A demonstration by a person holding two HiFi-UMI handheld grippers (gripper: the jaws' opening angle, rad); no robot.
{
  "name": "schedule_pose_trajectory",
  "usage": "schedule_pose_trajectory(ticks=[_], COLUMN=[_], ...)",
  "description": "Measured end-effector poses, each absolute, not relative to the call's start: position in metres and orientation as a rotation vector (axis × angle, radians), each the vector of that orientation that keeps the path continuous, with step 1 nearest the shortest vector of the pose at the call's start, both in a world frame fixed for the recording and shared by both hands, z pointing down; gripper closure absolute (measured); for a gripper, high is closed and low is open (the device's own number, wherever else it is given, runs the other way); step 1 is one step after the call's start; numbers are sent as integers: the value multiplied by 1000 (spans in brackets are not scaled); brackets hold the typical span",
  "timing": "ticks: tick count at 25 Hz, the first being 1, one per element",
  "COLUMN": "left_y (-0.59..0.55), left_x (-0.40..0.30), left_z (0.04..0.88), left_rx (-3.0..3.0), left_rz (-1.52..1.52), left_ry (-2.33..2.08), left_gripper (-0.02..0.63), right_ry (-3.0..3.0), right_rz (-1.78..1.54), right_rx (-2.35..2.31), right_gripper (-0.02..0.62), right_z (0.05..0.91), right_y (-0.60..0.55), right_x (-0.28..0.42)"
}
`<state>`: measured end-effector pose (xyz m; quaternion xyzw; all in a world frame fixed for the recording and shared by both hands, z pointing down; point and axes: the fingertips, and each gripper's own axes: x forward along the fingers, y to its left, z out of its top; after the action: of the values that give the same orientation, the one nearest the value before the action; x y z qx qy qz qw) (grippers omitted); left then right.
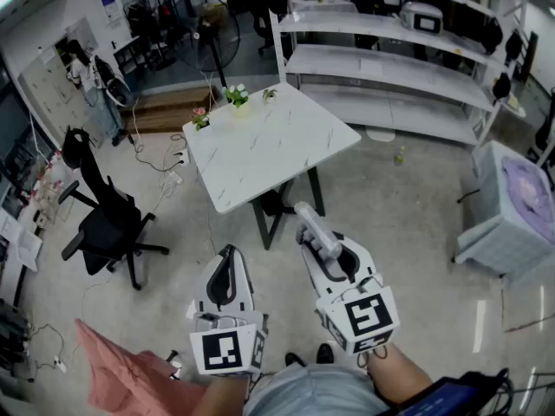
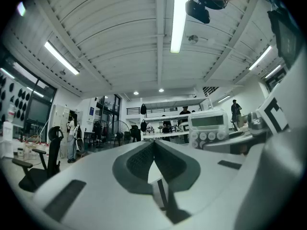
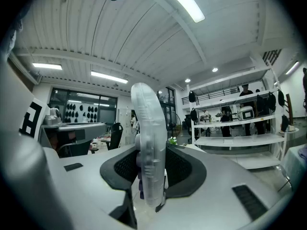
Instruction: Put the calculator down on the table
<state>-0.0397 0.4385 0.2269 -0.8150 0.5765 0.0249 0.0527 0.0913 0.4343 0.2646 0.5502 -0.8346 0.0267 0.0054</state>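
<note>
In the head view my right gripper [image 1: 334, 256] is shut on the calculator [image 1: 314, 228], a whitish slab that sticks out forward beyond the jaws, above the floor and short of the white marble table [image 1: 260, 146]. The right gripper view shows the calculator [image 3: 148, 143] edge-on and upright, pinched between the dark pads [image 3: 180, 169]. My left gripper [image 1: 227, 263] hangs beside it on the left, shut with nothing in it. In the left gripper view its pads [image 2: 139, 162] meet in a line, and the calculator's face [image 2: 207, 127], with screen and round keys, shows at right.
Two small flower pots [image 1: 236, 96] [image 1: 201, 117] stand at the table's far edge. A black office chair [image 1: 108, 224] stands to the left among floor cables. White shelving [image 1: 390, 68] lines the back, a covered box [image 1: 516, 206] sits at right, and a person [image 1: 91, 85] stands far left.
</note>
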Motion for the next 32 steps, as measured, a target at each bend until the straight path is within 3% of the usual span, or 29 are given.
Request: schedule_pose_trajectory(ticks=[20,32], left_y=[422,298], left_x=[-34,-93], left_z=[256,285], left_rx=[-2433,-2434], left_rz=[-11,-35], left_ry=[1876,1939], left_gripper=[598,598], right_ry=[-2661,-2615], right_rz=[194,291], right_rx=[1664,1581], right_gripper=[449,449], right_z=[292,329], right_y=[408,289], right_x=[120,61])
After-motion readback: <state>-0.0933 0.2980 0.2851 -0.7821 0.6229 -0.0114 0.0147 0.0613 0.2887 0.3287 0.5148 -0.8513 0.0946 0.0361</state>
